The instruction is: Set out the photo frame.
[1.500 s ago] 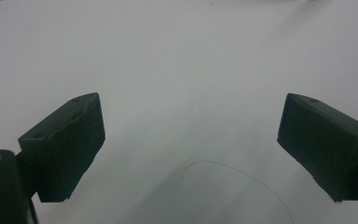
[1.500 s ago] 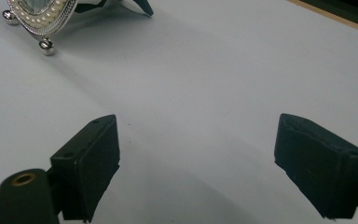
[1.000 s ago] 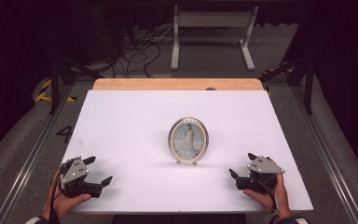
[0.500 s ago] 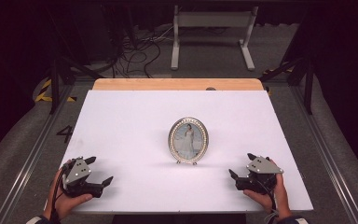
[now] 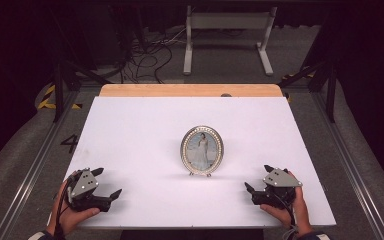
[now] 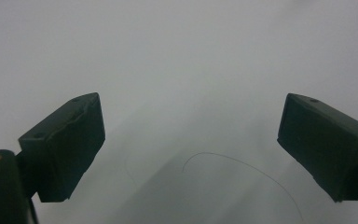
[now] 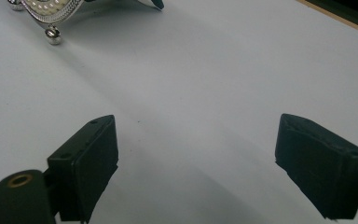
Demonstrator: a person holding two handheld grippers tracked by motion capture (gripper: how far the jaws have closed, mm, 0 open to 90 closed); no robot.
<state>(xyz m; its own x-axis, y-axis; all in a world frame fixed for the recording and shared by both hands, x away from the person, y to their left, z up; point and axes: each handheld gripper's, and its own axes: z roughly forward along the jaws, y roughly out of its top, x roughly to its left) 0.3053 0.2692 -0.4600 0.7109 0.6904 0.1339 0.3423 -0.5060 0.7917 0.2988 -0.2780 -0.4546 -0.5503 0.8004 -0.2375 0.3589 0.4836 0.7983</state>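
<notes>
An oval silver photo frame (image 5: 202, 150) with a pearl-beaded rim stands upright near the middle of the white table (image 5: 140, 130); its lower rim and one ball foot (image 7: 52, 33) show at the top left of the right gripper view. My left gripper (image 5: 106, 183) rests at the table's front left, held by a hand, jaws wide apart with nothing between them (image 6: 191, 140). My right gripper (image 5: 258, 179) sits at the front right, also open and empty (image 7: 196, 154). Both lie well short of the frame.
A wooden strip (image 5: 190, 90) borders the table's far edge. Beyond it the floor holds tangled cables (image 5: 145, 50) and a white stand (image 5: 227, 30). Metal rails (image 5: 35, 165) run along both sides of the table. A thin hair-like line (image 6: 242, 168) lies on the surface.
The left gripper has shifted very slightly; the right gripper and the photo frame stay where they were.
</notes>
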